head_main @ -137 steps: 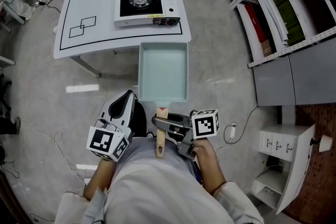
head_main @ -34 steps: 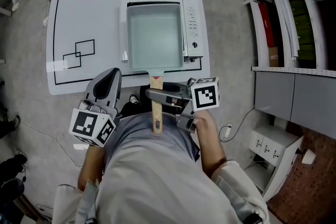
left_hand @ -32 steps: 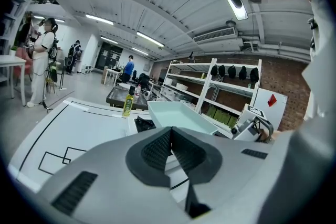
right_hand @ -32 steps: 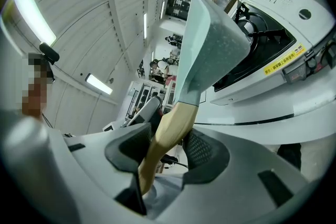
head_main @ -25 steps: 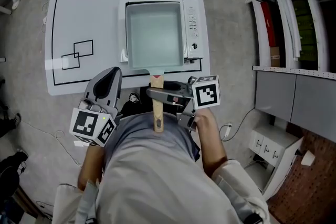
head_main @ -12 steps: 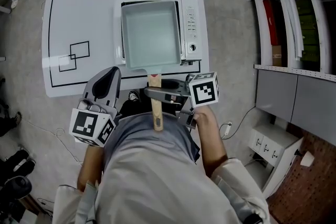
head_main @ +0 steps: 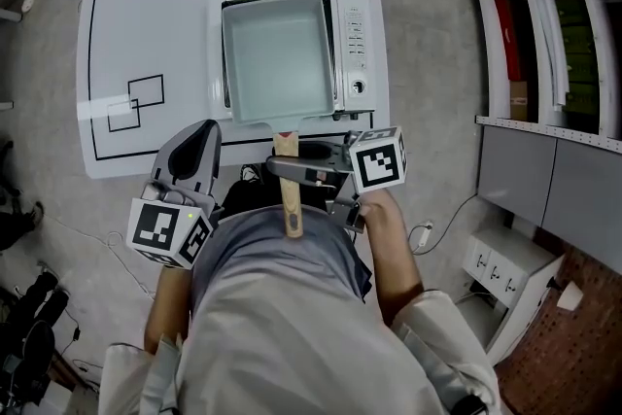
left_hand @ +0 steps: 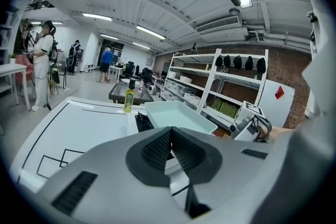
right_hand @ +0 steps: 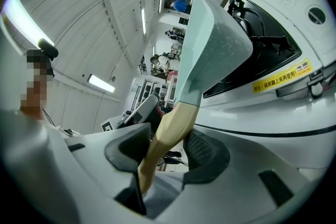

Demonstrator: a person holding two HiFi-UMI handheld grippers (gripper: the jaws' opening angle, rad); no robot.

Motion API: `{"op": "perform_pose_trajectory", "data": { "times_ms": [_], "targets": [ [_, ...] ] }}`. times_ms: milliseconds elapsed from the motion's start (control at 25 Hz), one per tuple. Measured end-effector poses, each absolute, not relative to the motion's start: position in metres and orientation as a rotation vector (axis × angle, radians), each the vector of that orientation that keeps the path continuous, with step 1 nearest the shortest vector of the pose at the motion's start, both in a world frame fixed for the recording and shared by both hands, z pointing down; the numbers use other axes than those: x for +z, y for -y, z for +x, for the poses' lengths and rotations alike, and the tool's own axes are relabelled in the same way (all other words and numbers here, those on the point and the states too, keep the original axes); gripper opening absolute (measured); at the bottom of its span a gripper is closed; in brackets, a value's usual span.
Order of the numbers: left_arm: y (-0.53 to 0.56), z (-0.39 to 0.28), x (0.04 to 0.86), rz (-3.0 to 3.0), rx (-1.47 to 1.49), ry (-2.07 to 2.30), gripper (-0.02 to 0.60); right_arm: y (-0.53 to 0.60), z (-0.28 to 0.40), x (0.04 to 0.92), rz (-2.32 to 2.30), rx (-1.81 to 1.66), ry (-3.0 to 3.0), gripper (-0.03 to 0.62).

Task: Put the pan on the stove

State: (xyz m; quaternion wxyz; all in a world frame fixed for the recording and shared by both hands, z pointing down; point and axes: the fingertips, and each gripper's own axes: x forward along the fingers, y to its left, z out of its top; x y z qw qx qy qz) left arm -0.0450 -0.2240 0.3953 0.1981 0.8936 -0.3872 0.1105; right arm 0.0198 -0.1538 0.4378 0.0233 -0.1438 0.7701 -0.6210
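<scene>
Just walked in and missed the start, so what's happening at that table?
A person grips the wooden handle of a pale rectangular pan with the right gripper, holding the pan over the stove on the white table. The pan appears raised above the burner, not yet set down. The left gripper is shut and empty, near the person's body.
</scene>
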Motion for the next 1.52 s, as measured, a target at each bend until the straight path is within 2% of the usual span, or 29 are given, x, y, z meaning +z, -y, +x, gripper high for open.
{"op": "perform_pose_trajectory", "data": {
  "times_ms": [1520],
  "targets": [
    [0.258, -0.041, 0.405, 2.464, 0.394, 1.187, 0.006, 0.183, 0.034, 0.47, -0.382, -1.92, -2.363, 0.196]
  ]
}}
